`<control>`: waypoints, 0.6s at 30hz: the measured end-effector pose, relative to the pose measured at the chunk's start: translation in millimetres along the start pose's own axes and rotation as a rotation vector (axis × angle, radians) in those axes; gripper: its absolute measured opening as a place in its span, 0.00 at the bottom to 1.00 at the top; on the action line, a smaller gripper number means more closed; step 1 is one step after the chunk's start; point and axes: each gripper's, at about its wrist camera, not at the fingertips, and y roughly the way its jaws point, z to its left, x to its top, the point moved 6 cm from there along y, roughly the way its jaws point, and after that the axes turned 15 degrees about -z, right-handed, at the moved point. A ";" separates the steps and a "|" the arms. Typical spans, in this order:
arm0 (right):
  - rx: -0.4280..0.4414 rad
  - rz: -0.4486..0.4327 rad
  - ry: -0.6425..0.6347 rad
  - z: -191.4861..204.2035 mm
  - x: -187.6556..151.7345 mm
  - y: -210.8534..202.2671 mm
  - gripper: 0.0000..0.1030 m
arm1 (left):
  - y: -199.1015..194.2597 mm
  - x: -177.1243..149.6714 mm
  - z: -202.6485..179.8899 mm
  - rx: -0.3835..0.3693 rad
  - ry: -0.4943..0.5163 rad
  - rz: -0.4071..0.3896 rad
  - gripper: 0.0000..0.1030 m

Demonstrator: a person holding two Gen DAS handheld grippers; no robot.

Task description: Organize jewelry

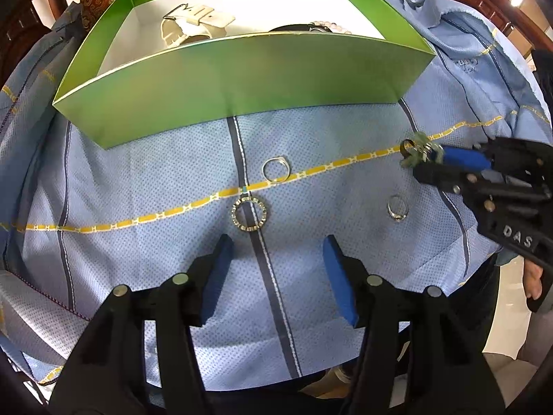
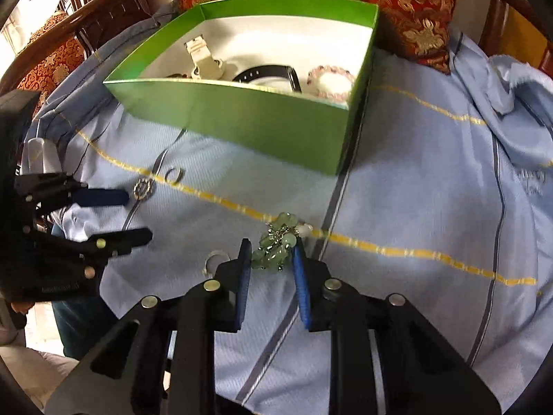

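Jewelry status: I had the right gripper (image 2: 270, 255) pinching the green bead charm (image 2: 278, 245) over the cloth (image 2: 414, 207), left gripper (image 1: 276, 259) spread above the crystal ring (image 1: 249, 213).

Green box (image 1: 242, 79) walls off bare cloth (image 1: 155, 186) beyond rings (image 1: 275, 169).

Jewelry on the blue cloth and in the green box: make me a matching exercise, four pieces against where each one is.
Things:
1. green bead cluster
2. crystal-studded ring
3. pink bead bracelet
4. white watch

Places:
A. on the blue cloth, on a dark stripe just ahead of the open left gripper
B. in the green box, right side as the right wrist view shows it
C. between the fingers of the right gripper
D. in the green box, left side as the left wrist view shows it

Pairs: 1-C, 2-A, 3-B, 4-D
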 end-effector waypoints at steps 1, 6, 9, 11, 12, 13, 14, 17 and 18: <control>-0.009 0.000 -0.003 -0.7 1.7 2.0 0.25 | 0.2 0.3 0.1 -0.002 -0.001 0.000 0.54; -0.024 0.013 -0.008 -4.1 5.6 21.0 0.49 | 0.7 0.8 -0.2 -0.004 -0.003 0.000 0.54; -0.041 -0.002 -0.059 1.3 4.1 22.9 0.49 | 1.1 1.1 1.2 -0.008 -0.004 0.000 0.54; -0.054 -0.013 -0.099 4.6 2.8 23.3 0.49 | 1.2 1.8 1.0 -0.006 -0.003 0.000 0.54; -0.054 -0.017 -0.102 3.7 1.4 23.2 0.49 | 1.1 2.0 0.5 -0.005 -0.004 -0.001 0.54; -0.055 -0.021 -0.090 1.2 1.3 22.7 0.42 | 0.4 2.0 0.6 -0.004 -0.006 -0.003 0.53; -0.065 -0.022 -0.084 -2.0 1.6 21.7 0.37 | 0.4 2.3 0.7 -0.004 -0.006 -0.004 0.46; -0.047 -0.015 -0.051 -13.1 0.4 16.4 0.17 | 0.7 5.3 3.8 0.002 -0.010 -0.006 0.28; -0.033 -0.013 -0.047 -13.9 -1.5 15.4 0.17 | 1.1 6.2 4.5 0.003 -0.011 -0.006 0.25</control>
